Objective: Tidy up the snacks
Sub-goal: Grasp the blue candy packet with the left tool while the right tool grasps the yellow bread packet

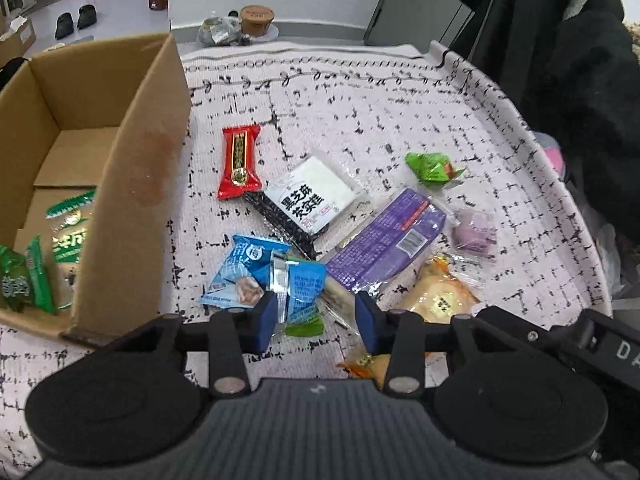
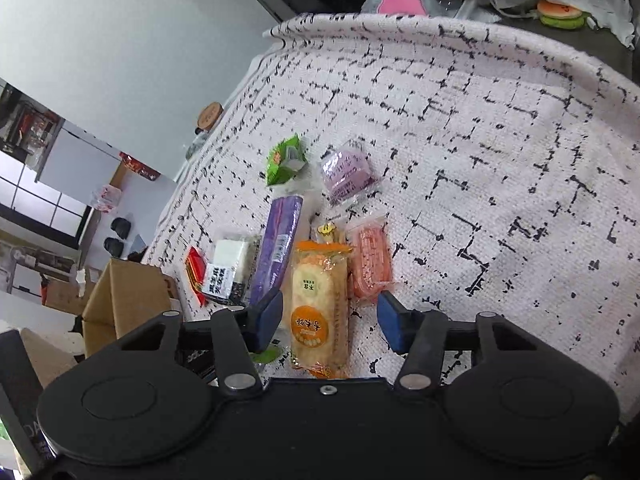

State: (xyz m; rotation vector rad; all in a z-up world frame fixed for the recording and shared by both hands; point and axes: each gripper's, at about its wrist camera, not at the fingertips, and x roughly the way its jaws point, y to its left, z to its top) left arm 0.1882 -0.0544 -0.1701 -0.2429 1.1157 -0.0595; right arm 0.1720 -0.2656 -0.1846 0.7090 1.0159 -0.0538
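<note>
Snacks: two blue packets, one red, two purple.

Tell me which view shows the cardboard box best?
Left wrist: the cardboard box sits open at left, with green snack packets visible inside. The right wrist view catches only an outer corner at lower left, nothing of its interior.

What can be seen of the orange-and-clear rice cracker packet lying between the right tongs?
The orange-and-clear plastic rice cracker packet lies flat on the white black-flecked tablecloth, long axis running away from the camera. Pale round crackers show through its clear middle; both crimped ends are orange, and a round orange label sits near the near end. It lies between the blue pads of the right tongs, which do not press it. A pink wafer packet lies beside it, apparently touching.
</note>
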